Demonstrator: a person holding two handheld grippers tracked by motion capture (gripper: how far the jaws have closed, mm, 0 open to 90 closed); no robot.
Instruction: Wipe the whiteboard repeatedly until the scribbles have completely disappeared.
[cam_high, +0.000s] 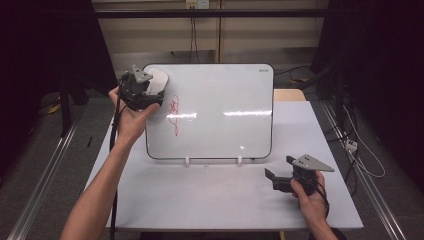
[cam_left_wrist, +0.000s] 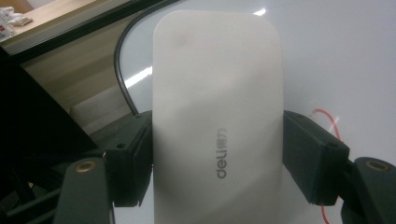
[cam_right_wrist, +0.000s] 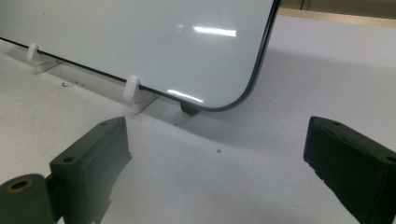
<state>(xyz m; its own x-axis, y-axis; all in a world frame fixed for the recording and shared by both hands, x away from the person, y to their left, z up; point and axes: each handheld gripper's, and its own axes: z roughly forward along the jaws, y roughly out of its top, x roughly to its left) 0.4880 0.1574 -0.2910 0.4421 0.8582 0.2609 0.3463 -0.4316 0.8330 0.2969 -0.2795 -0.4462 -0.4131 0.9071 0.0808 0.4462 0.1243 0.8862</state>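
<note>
White worktop (cam_high: 200, 195) carried the propped whiteboard (cam_high: 225, 110), red scribble (cam_high: 173, 114) not yet wiped, left gripper (cam_high: 145, 92) pinching the eraser (cam_left_wrist: 217, 116) at its top-left corner, right gripper (cam_high: 280, 180) jaws spread, idle.

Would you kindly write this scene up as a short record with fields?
Surface: white table
Whiteboard: propped upright on two white clips
Marking: red scribble on the board's left part
Left gripper: shut on a white eraser, held at the board's upper left corner
Right gripper: open, nothing between the jaws, low over the table at the board's lower right
</note>
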